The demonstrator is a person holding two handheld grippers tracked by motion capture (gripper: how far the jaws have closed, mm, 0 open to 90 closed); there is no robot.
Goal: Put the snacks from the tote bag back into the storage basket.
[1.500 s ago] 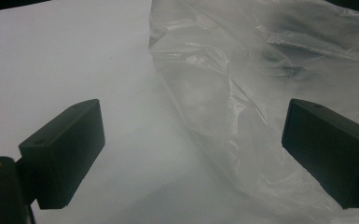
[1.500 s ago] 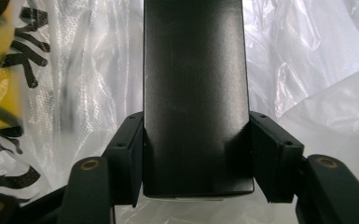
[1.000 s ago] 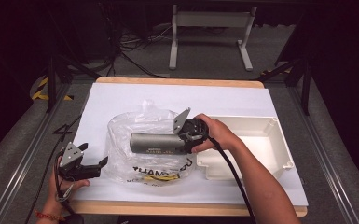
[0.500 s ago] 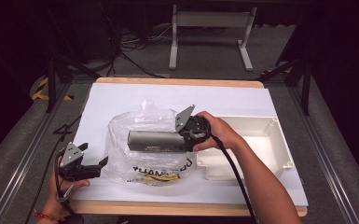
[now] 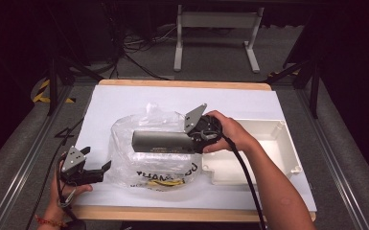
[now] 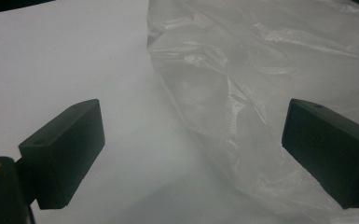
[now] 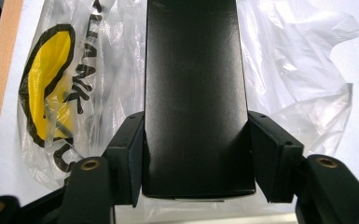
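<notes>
High view: the right gripper [image 5: 191, 139] holds a long dark box [image 5: 163, 142] level above the clear plastic bag [image 5: 148, 163]. Left gripper view: the left gripper [image 6: 193, 154] is spread wide at the bag's edge. Right gripper view: both jaws pinch the box's end.

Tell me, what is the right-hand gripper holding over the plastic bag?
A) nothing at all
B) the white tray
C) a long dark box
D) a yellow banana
C: in the right gripper view the right gripper has its jaws pressed against both sides of a long dark box, which the high view shows held above the clear plastic bag.
</notes>
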